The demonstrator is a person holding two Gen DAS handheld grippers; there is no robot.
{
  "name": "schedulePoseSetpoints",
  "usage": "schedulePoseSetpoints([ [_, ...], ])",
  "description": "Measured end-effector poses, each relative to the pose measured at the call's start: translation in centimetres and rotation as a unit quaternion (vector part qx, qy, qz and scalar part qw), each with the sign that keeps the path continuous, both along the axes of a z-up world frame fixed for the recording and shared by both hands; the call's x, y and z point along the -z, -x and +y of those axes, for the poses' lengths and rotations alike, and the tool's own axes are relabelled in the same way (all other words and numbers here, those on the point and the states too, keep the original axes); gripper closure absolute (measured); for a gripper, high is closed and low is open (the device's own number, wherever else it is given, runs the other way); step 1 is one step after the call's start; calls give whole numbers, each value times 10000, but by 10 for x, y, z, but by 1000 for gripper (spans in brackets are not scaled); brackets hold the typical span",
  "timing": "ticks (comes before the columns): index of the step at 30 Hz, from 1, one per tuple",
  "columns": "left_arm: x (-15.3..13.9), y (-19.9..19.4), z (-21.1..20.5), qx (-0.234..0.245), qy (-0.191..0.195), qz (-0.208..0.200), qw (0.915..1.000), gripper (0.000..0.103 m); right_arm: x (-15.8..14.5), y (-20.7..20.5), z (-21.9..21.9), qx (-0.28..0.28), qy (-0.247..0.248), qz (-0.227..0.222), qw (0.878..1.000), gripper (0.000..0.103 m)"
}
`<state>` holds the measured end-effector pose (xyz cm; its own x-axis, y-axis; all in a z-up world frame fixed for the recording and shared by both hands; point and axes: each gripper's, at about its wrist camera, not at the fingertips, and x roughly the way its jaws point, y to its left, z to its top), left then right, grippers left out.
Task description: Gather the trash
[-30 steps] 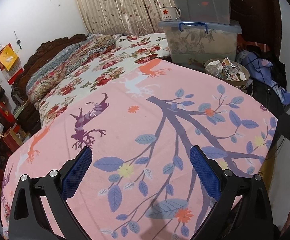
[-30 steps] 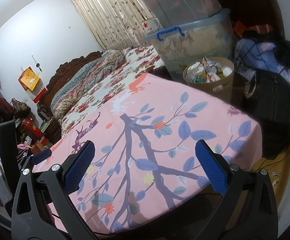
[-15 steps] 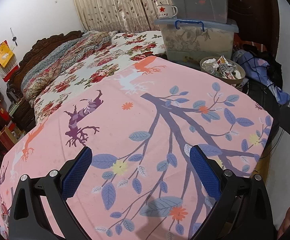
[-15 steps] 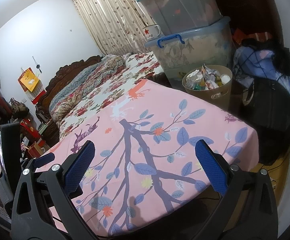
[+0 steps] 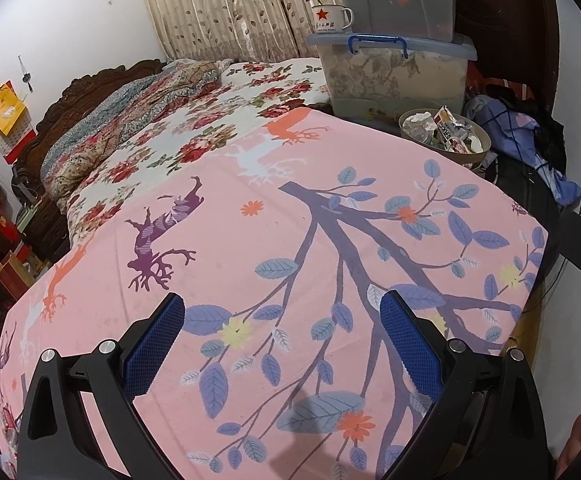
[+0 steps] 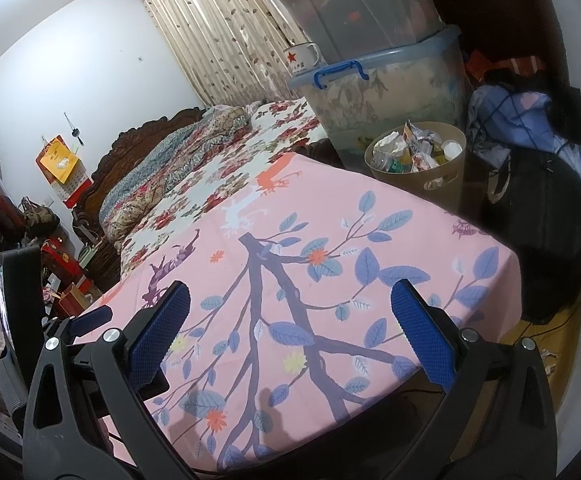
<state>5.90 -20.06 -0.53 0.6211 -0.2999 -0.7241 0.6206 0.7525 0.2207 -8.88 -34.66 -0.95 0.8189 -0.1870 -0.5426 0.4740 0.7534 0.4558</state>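
Observation:
A tan waste bin (image 6: 430,172), full of crumpled paper, wrappers and bottles, stands on the floor beyond the far right corner of the pink tree-print cloth (image 6: 290,272). It also shows in the left wrist view (image 5: 446,136). My left gripper (image 5: 282,320) is open and empty, low over the near part of the cloth (image 5: 290,240). My right gripper (image 6: 290,312) is open and empty over the near edge of the cloth. The left gripper's blue finger (image 6: 90,318) shows at the left of the right wrist view. No loose trash shows on the cloth.
Two stacked clear storage boxes (image 6: 382,80) with a white star mug (image 6: 300,58) stand behind the bin. A bed with a floral quilt (image 5: 194,128) lies beyond the cloth. A dark bag and blue clothes (image 6: 538,152) sit right of the bin.
Both grippers have drawn back and tilted a little, so the bin and boxes sit slightly farther off in both views. Both jaws stay open and empty.

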Motion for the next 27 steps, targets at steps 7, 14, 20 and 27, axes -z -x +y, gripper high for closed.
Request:
schedulePoseSetpoints([
  [7, 3, 0, -2, 3, -21, 31, 10000, 9, 0, 0, 0, 0, -8, 1, 10000, 3],
  [14, 4, -2, -5, 18, -16, 73, 10000, 9, 1, 0, 0, 0, -2, 4, 10000, 3],
  [20, 1, -3, -4, -7, 37, 51, 10000, 9, 4, 0, 3, -20, -12, 14, 10000, 3],
  [27, 0, -10, 1, -121, 104, 167, 9997, 9, 7, 0, 6, -55, -5, 28, 10000, 3],
])
